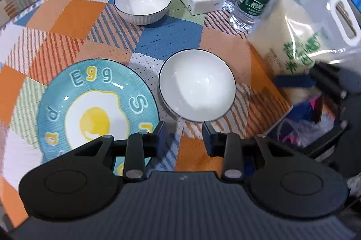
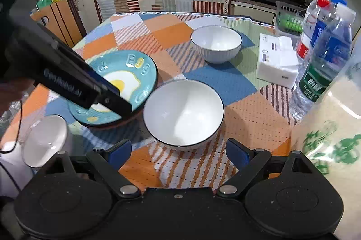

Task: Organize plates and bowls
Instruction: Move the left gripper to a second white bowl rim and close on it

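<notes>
Both sets of tongs hang spread and empty over the patterned counter (image 2: pixel 248 109), and the step in hand looks like picking up the near bowl (image 2: pixel 183 114), which sits just right of the egg plate (image 2: pixel 126 86). The right tongs (image 2: pixel 178 155) are lined up on its near rim, gaping wide; the left tongs (image 1: pixel 182 138) hover between plate and bowl with a narrower gap. To do this well, I'd judge one finger should slip inside the rim and one outside, pinching the wall squarely — the glazed white surface looks slick — then lift straight up so the bowl clears the plate's edge before it goes to the far bowl (image 2: pixel 216 43), perhaps to nest there. The rice bag (image 1: pixel 302 36) and water bottles (image 2: pixel 322 73) crowd the right side, so a wide swing risks a knock. What lies under the egg plate is hard to read — a dark rim hints at a second plate. A white dish (image 2: pixel 44 140) at the near left is cut off, and the left gripper's body hides part of the plate.
</notes>
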The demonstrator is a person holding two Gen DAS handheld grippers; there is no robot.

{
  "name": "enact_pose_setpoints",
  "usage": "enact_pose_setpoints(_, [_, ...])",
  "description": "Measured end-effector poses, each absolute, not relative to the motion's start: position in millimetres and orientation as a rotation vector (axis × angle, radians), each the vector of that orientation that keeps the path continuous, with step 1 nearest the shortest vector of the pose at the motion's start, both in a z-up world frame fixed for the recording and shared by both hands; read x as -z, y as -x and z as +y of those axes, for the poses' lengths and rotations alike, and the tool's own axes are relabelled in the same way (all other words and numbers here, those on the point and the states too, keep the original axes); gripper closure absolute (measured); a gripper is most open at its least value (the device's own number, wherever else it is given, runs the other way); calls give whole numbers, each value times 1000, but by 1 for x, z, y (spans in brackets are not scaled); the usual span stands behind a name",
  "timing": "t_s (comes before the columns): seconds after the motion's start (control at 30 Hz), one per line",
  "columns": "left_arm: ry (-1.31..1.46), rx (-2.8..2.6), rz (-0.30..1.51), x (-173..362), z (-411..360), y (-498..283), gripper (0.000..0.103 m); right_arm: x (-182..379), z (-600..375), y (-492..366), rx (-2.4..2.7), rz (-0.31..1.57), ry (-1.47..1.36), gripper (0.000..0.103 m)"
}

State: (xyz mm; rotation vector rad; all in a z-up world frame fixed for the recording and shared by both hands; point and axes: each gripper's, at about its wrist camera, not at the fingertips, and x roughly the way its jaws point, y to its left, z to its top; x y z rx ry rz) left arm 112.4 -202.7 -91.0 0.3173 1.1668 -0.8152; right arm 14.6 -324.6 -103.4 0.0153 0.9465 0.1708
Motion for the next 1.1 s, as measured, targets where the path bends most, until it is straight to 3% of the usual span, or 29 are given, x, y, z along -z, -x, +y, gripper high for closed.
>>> enact_pose_setpoints(0.6, [-514, 848, 1195, 33, -149, -54, 59, 38, -255, 3, -429, 1024, 175, 10])
enact_pose_setpoints(0.83, [-549, 848, 1208, 44, -127, -40, 48, 46, -230, 12, -527, 1034, 222, 10])
enact_pose_setpoints(1.1, [-515, 834, 1287, 80, -98, -41, 42, 79, -211, 14, -610, 1066, 267, 10])
